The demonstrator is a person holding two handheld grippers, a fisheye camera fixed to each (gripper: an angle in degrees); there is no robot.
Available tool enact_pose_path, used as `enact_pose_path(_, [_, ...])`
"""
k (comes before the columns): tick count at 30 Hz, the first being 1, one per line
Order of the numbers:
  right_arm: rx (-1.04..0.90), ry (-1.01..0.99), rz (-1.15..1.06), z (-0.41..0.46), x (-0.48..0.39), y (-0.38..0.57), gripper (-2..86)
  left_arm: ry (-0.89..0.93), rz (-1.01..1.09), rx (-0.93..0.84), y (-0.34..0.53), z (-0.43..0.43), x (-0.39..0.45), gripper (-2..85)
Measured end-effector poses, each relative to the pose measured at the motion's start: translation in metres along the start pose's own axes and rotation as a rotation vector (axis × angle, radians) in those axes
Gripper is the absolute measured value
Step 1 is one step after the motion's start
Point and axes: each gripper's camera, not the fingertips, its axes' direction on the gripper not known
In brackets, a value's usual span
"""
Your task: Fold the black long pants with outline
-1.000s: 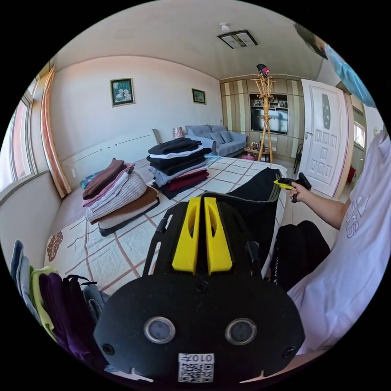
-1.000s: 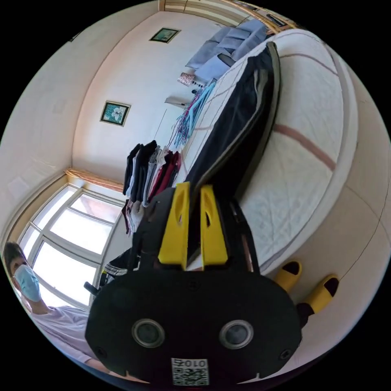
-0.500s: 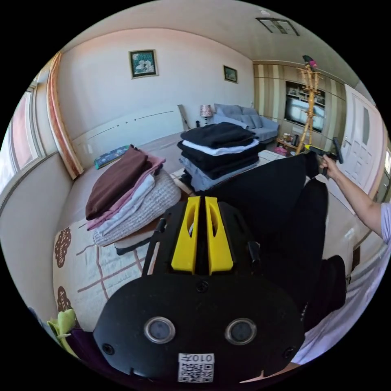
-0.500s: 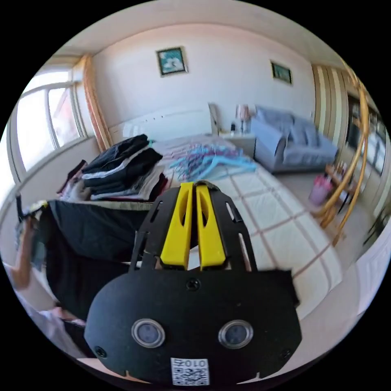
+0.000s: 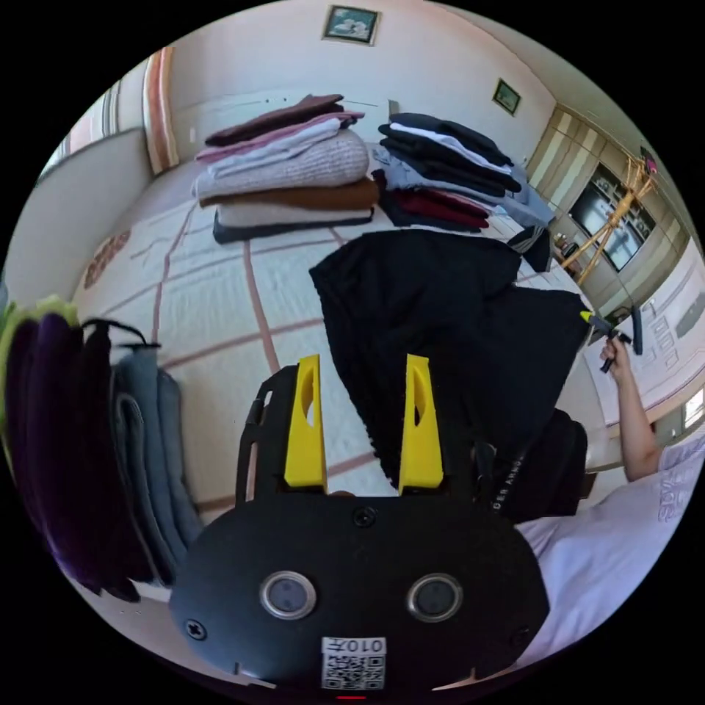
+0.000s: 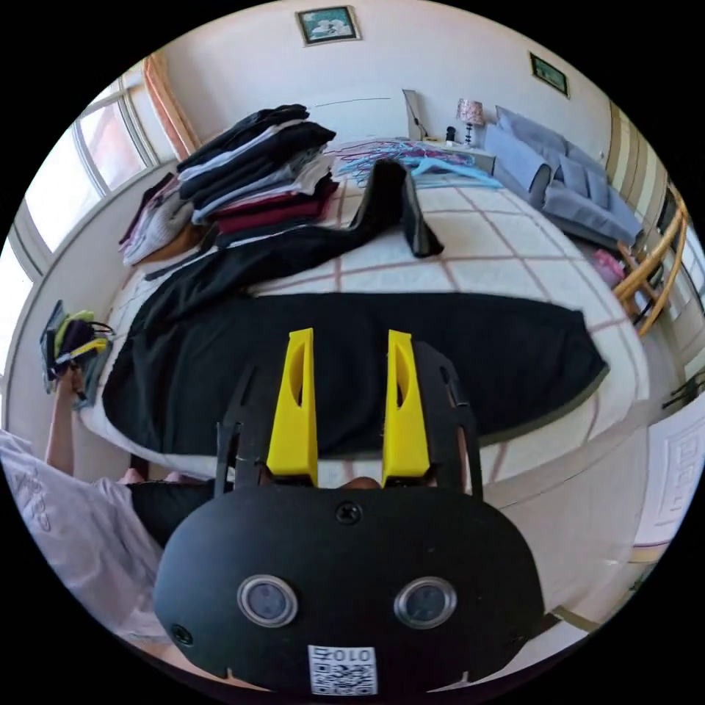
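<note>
Pants [image 6: 352, 352] lie spread on the bed [image 6: 529, 272], left gripper [image 5: 363, 411] and right gripper [image 6: 346, 404] both gaping wide, holding nothing.

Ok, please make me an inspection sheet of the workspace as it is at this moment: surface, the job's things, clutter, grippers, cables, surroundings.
Surface: bed with a white quilted cover crossed by pinkish lines.
Job's things: black pants lie spread flat across the bed near its front edge; a second dark garment trails behind them.
Clutter: two stacks of folded clothes at the back; coloured hangers beyond.
Grippers: left gripper and right gripper both have jaws apart, holding nothing, above the pants.
Cables: nothing seen.
Surroundings: grey sofa, window, framed picture, hanging clothes.
</note>
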Motion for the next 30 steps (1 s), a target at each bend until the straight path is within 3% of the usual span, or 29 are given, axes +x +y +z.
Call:
enact_pose_path(5, [0.033,-0.118,-0.051,0.003,-0.072,0.081,15.3,0.147,-0.124,-0.085,0.052,0.007,-0.012,16.3])
enact_pose_path(11, [0.006,-0.233,-0.347,-0.001,-0.187,0.105,16.1,0.196,-0.181,-0.095,0.063,0.008,-0.018,15.5])
enact_pose_path(15, [-0.077,-0.159,-0.498,0.015,-0.248,0.107,15.8,0.237,-0.180,-0.072,0.059,0.002,-0.025,13.8])
enact_pose_path(24, [-0.094,0.026,-0.685,0.042,-0.328,0.100,13.4,0.506,-0.194,0.166,0.040,-0.030,-0.060,7.7])
enact_pose_path(27, [-0.032,0.080,-0.631,0.036,-0.327,0.084,7.2,0.479,-0.165,0.211,0.033,-0.053,-0.073,6.2])
enact_pose_path(30, [0.036,-0.030,-0.615,0.014,-0.324,0.069,5.1,0.395,-0.165,0.229,0.042,-0.077,-0.083,5.1])
